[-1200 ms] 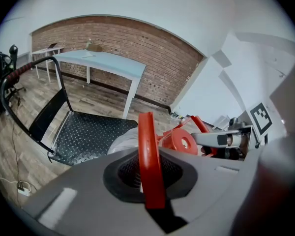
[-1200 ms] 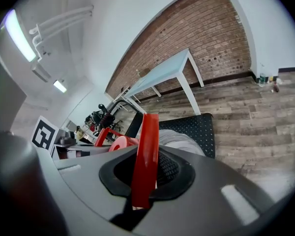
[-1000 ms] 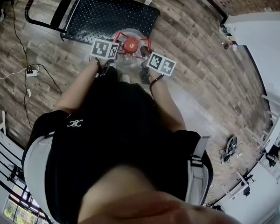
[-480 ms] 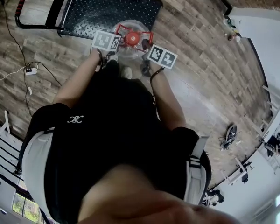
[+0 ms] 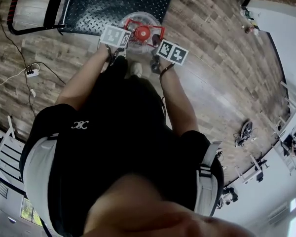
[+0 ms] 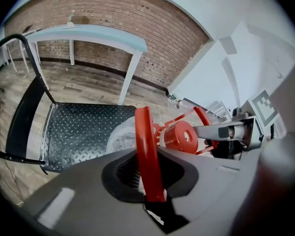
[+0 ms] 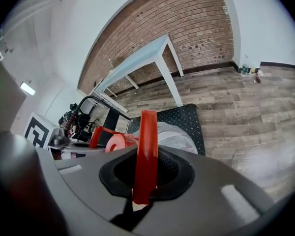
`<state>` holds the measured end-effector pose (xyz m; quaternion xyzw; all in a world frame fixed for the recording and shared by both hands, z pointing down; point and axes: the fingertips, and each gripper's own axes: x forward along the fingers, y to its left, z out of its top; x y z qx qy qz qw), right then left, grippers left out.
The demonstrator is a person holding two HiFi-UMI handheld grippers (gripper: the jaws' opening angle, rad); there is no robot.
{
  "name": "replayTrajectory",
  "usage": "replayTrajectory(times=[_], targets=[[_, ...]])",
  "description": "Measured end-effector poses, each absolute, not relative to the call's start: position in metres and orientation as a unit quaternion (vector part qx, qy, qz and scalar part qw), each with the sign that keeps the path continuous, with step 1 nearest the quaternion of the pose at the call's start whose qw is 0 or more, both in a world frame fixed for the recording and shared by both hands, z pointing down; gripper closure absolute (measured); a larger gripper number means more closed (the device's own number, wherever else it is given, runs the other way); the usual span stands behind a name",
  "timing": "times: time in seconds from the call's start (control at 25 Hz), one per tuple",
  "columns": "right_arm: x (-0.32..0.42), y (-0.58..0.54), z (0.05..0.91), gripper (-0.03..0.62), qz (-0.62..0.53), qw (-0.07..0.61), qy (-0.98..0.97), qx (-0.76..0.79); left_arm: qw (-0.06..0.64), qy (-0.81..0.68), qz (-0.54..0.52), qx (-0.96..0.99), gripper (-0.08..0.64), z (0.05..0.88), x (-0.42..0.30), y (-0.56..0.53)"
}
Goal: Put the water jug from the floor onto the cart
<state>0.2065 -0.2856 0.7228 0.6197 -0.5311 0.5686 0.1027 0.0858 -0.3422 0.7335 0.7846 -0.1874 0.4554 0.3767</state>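
Note:
The clear water jug (image 5: 138,19) with a red cap (image 5: 142,32) and red carrying handle hangs between both grippers over the near edge of the cart's black tread-plate deck (image 5: 103,4). I cannot tell whether it rests on the deck. My left gripper (image 6: 150,181) has the red handle band (image 6: 146,146) running through its jaws, which are opening; no gap shows beside the band. My right gripper (image 7: 145,181) is shut on the other red band (image 7: 147,141). The jug's body (image 7: 176,134) shows below and beyond the jaws in both gripper views.
The cart's black push bar (image 6: 24,82) rises at the deck's far left end. A white table (image 6: 103,36) stands by the brick wall behind the cart. A power strip with cables (image 5: 32,74) lies on the wood floor at left, and loose gear (image 5: 244,132) at right.
Both grippers have sunk with the jug and moved toward the cart. The jug now sits lower, at the deck's near edge.

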Motion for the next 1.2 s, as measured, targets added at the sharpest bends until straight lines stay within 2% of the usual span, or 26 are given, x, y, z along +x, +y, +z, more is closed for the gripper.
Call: replayTrajectory(times=[0.48,1.2], targets=[[0.208,-0.287,0.757,0.543,0.572,0.13,-0.519,0.621,0.383,-0.185,0.479,0.768,0.502,0.768,0.086,-0.338],[0.206,-0.277,0.785,0.541,0.588,0.129,-0.529,0.598,0.4,-0.223,0.48,0.748,0.482,0.797,0.068,-0.335]])
